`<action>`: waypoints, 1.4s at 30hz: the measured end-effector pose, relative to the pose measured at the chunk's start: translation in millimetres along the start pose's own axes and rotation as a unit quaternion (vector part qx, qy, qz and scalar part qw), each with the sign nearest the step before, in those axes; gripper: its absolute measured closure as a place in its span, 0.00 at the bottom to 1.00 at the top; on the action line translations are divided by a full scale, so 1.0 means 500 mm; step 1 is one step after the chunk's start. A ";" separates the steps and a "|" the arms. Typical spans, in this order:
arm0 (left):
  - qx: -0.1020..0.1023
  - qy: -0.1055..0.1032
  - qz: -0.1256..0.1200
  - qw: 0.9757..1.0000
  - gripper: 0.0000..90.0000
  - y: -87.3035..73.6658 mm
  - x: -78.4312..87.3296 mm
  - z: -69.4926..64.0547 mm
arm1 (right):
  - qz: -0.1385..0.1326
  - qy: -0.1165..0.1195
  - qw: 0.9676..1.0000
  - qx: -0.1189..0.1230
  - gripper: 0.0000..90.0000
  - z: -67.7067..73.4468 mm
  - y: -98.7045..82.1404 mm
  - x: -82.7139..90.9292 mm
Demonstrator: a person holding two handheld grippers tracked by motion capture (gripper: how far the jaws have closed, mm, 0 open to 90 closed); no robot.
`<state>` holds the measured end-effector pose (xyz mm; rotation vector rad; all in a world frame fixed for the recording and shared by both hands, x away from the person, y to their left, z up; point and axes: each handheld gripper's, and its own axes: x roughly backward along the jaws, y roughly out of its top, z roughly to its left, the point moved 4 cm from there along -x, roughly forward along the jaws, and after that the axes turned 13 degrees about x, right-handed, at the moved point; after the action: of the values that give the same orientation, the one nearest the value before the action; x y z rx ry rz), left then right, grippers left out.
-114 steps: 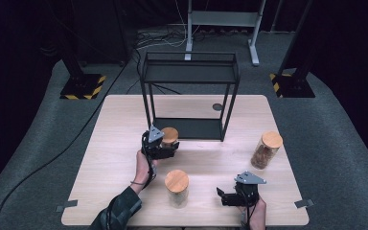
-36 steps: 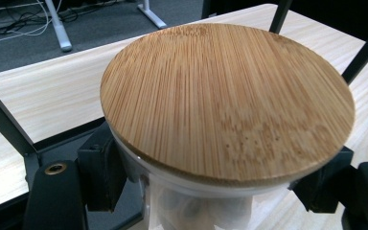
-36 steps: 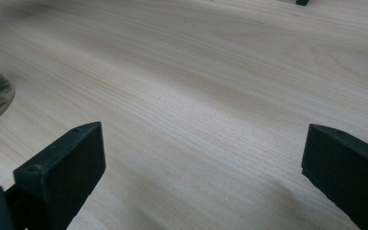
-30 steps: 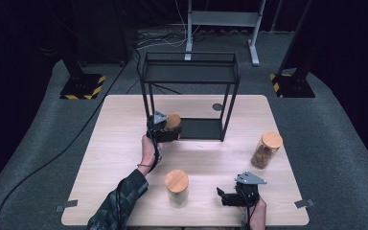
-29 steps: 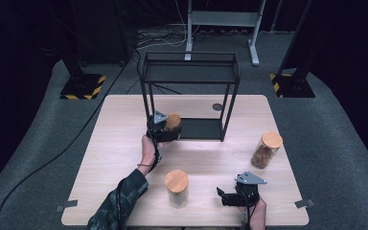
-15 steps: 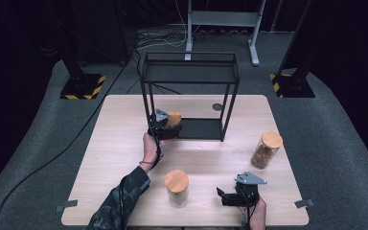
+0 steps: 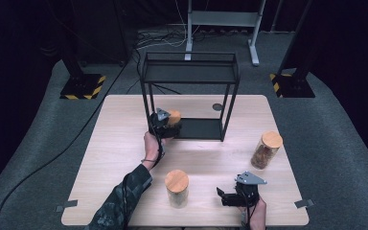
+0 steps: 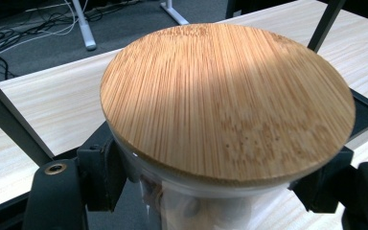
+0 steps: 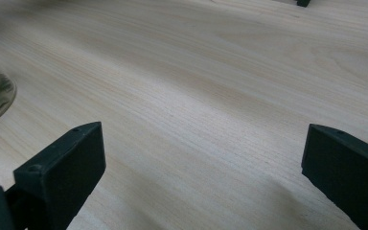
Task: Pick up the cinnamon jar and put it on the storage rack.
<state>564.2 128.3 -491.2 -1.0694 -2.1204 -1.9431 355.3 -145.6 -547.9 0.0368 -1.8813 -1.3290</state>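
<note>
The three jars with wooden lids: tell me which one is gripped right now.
The jar at the black rack's lower shelf, clamped in the left gripper. The other two stand free on the table, nothing touching them.

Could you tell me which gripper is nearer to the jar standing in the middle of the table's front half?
The right. The right gripper rests on the table just beside that jar, jaws open. The left gripper is farther off at the black rack, shut on another jar.

I've carried the jar (image 7: pixel 173 116) in my left gripper (image 7: pixel 165 125) from the open table toward twelve o'clock; it now sits at the black rack's (image 7: pixel 190 76) lower shelf, left front corner.
</note>
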 end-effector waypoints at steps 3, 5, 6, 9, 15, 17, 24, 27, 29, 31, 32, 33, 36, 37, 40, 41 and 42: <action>0.001 0.002 0.000 1.000 0.28 0.000 -0.003 0.001 | 0.000 0.000 1.000 0.001 0.01 0.000 0.000 0.000; 0.000 0.006 -0.001 1.000 0.28 0.001 -0.006 0.002 | 0.000 0.000 1.000 0.001 0.01 0.000 0.000 0.000; -0.001 0.009 -0.003 1.000 0.28 0.001 -0.010 0.001 | 0.000 0.000 1.000 0.001 0.01 0.000 0.000 0.000; -0.004 0.012 -0.003 1.000 0.28 0.001 -0.013 0.001 | 0.000 0.000 1.000 0.001 0.01 0.000 0.000 0.000; -0.001 0.019 -0.001 1.000 0.28 -0.004 -0.025 0.004 | -0.001 0.000 1.000 0.000 0.01 0.000 0.000 0.000; 0.001 0.023 0.002 1.000 0.28 -0.006 -0.029 0.005 | -0.001 0.000 1.000 0.000 0.01 0.000 0.000 0.000; 0.004 0.034 0.004 0.999 0.28 -0.011 -0.043 0.013 | -0.001 0.001 1.000 0.000 0.01 0.000 0.000 0.001; 0.006 0.037 0.003 0.999 0.28 -0.013 -0.045 0.017 | -0.001 0.001 1.000 0.000 0.01 0.000 0.000 0.001; 0.010 0.039 0.003 0.999 0.28 -0.015 -0.047 0.021 | -0.002 0.001 1.000 0.001 0.01 0.000 0.000 0.001; 0.012 0.040 -0.001 0.999 0.28 -0.015 -0.048 0.023 | -0.002 0.001 1.000 0.001 0.01 0.000 0.000 0.001; 0.013 0.040 -0.003 0.999 0.28 -0.016 -0.050 0.024 | -0.001 0.001 1.000 0.002 0.01 0.000 0.000 0.000; 0.013 0.040 -0.003 0.999 0.28 -0.016 -0.050 0.024 | -0.001 0.001 1.000 0.002 0.01 0.000 0.000 0.000; 0.014 0.038 -0.009 0.999 0.28 -0.018 -0.052 0.025 | -0.001 0.001 1.000 0.001 0.01 0.000 0.000 0.000; 0.014 0.038 -0.011 0.999 0.28 -0.019 -0.053 0.026 | -0.001 0.001 1.000 0.002 0.01 0.000 0.000 0.000; 0.023 0.035 -0.014 0.999 0.28 -0.019 -0.056 0.028 | 0.000 0.002 1.000 0.002 0.01 0.001 0.000 0.000; 0.023 0.035 -0.014 0.999 0.28 -0.019 -0.056 0.028 | 0.000 0.002 1.000 0.002 0.01 0.001 0.000 0.000; 0.024 0.036 -0.015 0.999 0.28 -0.019 -0.057 0.029 | 0.000 0.002 1.000 0.002 0.01 0.001 0.000 0.000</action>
<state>586.2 129.2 -515.8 -0.9507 -2.1455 -1.9033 355.3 -145.3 -548.0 0.0416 -1.8804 -1.3239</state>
